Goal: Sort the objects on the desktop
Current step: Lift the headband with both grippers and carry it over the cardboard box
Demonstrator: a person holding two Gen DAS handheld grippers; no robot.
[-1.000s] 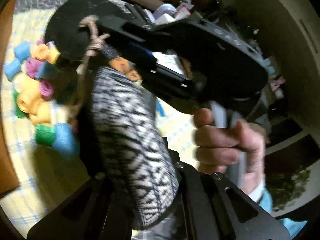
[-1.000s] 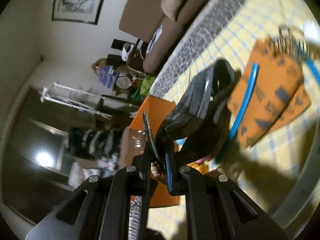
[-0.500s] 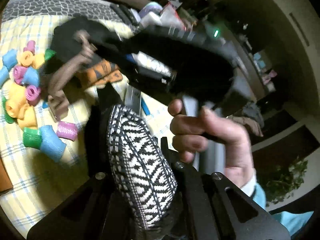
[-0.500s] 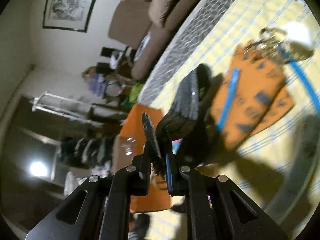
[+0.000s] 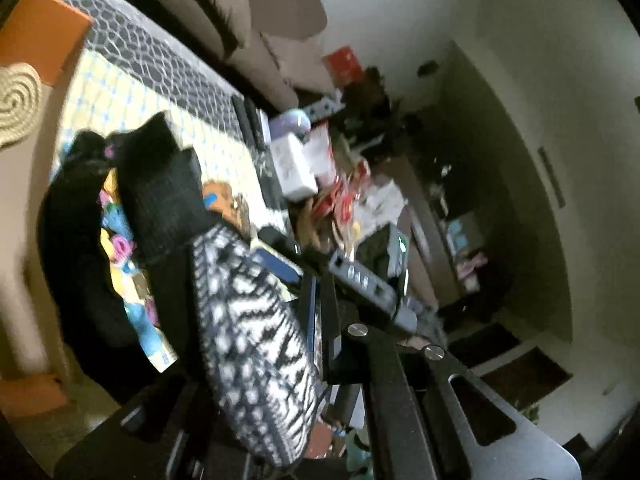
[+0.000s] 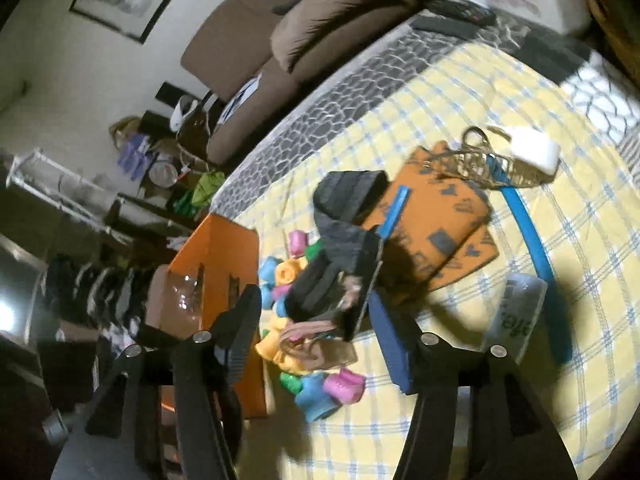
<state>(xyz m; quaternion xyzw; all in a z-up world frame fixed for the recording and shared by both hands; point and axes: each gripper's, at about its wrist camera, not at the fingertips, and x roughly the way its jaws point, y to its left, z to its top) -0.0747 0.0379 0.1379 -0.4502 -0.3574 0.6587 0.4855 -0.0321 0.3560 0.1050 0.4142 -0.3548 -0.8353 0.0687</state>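
1. Patterned pouch [image 5: 248,320]: black-and-white woven fabric. It stands up from the left gripper [image 5: 288,344] and fills the lower middle of the left wrist view.
2. Left gripper: I read its jaws as together and clamped on the pouch. The pouch hides one finger.
3. A black fabric part [image 5: 160,184] extends from the top of the pouch, above the worktop [image 5: 100,92].
4. Right gripper [image 6: 312,304]: its jaws are opening. A dark fabric bag [image 6: 344,240] with a brown cord [image 6: 308,336] shows between them. I see neither pad pressing on it.
5. I cannot tell whether the dark bag is part of the patterned pouch.
6. The worktop carries a yellow checked cloth [image 6: 500,380].
7. Foam hair rollers [image 6: 316,396] in pink, blue, yellow and green lie in a heap under and beside the dark bag.
8. An orange box [image 6: 224,256] sits just beside the rollers, at the worktop edge.
9. An orange patterned sheet [image 6: 448,224] lies beyond the bag, with a blue strip [image 6: 528,248] beside it.
10. A wire basket [image 6: 492,168] touches the sheet's far edge, and a white block [image 6: 534,152] sits just beside the basket.
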